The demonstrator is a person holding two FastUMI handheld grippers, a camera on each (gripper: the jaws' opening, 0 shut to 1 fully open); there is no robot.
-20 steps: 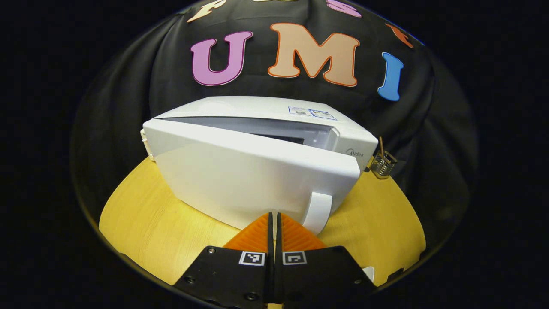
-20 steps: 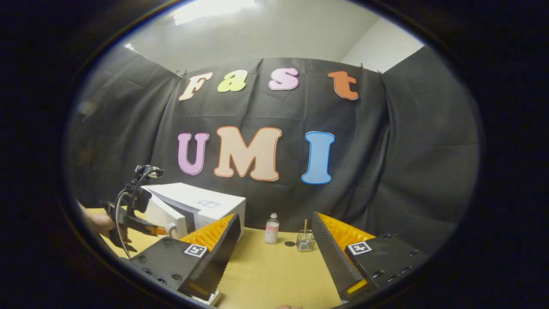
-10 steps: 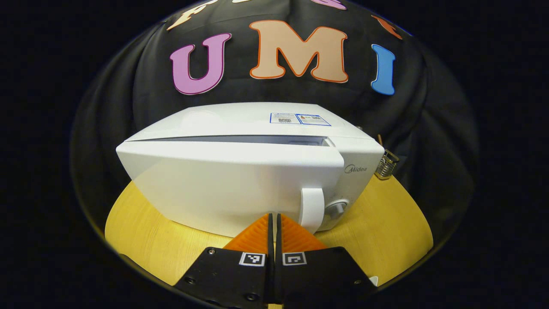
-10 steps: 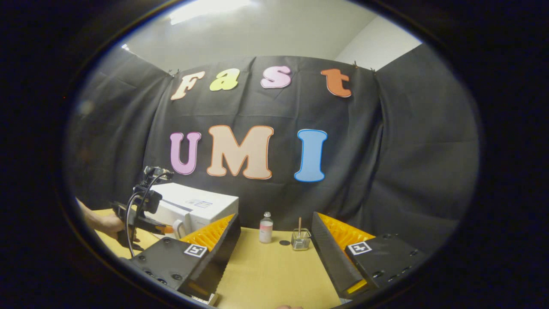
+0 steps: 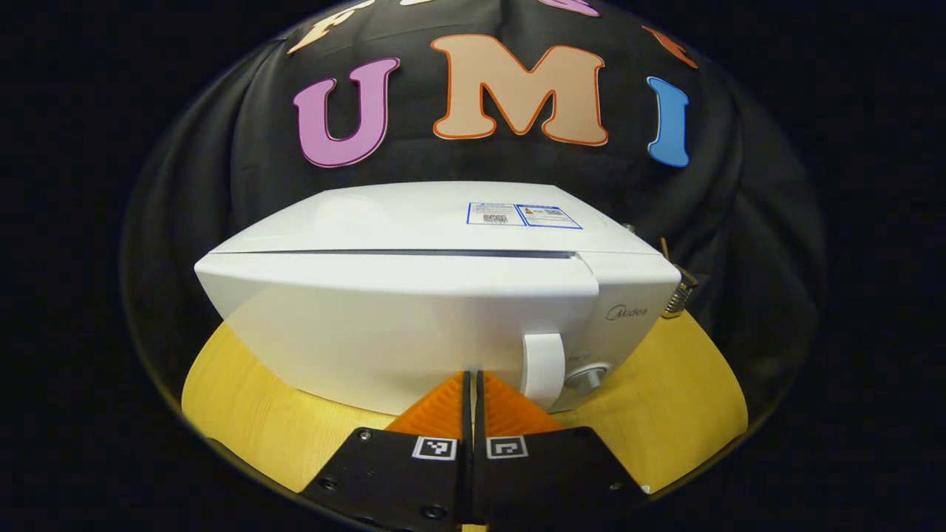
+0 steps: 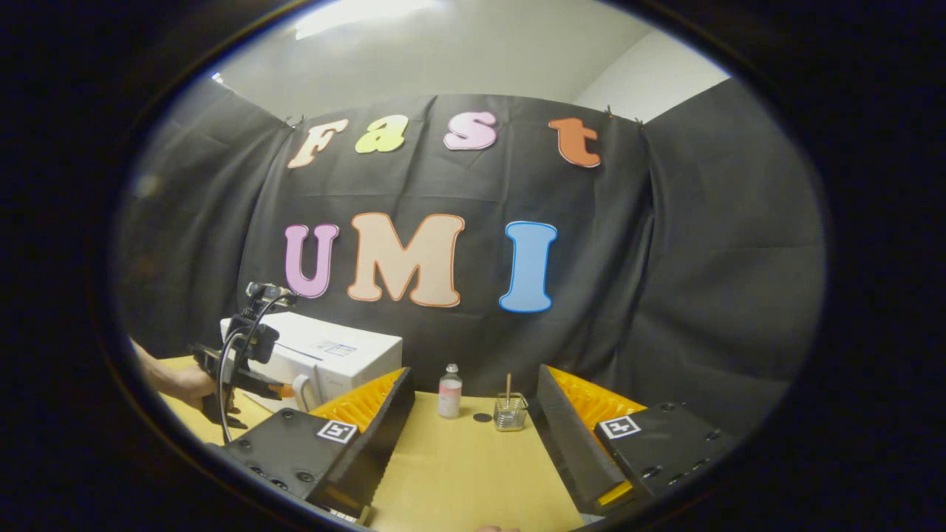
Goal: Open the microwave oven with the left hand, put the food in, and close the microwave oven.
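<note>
On the yellow table (image 5: 259,414), against the black cloth wall: a white microwave (image 5: 414,318), boxy and smooth, door flush with the body but for a thin dark seam along the top edge. Curved white handle (image 5: 543,367) upright at the door's right edge, round knob (image 5: 586,378) just beside it. Left gripper (image 5: 473,384) pinched together on nothing, tips pressed to the door just left of the handle. Right gripper (image 6: 473,414) spread wide and empty, well apart from the microwave (image 6: 325,355). Small bottle (image 6: 448,391) and glass jar (image 6: 507,414) farther back. Judged nearly complete: door closed or all but latched. Food hidden, presumably inside.
</note>
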